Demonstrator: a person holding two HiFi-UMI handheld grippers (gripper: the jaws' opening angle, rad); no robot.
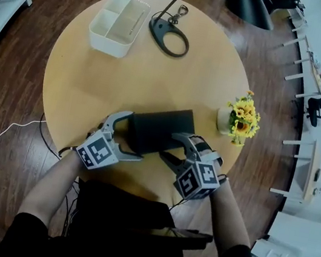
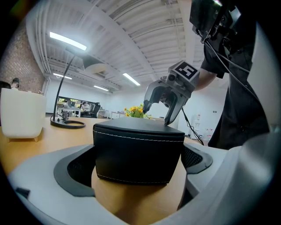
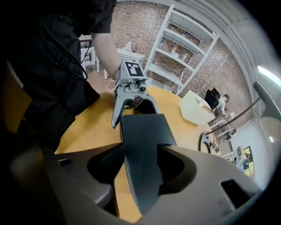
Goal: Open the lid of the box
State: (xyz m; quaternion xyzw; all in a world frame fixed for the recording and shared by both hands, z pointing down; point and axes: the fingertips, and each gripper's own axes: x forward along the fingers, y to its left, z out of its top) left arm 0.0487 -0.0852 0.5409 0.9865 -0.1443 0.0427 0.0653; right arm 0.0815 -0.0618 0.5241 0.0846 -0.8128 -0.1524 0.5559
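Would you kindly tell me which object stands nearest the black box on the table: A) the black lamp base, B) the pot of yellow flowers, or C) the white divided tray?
B: the pot of yellow flowers stands just off the right end of the black box, while the white divided tray and the black lamp base sit far across the table.

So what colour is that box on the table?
The box is black with pale stitching, clearest in the left gripper view.

Bare tabletop [image 1: 157, 75] beyond the box [image 1: 160, 130]; flowerpot [image 1: 226, 120] crowds its right end
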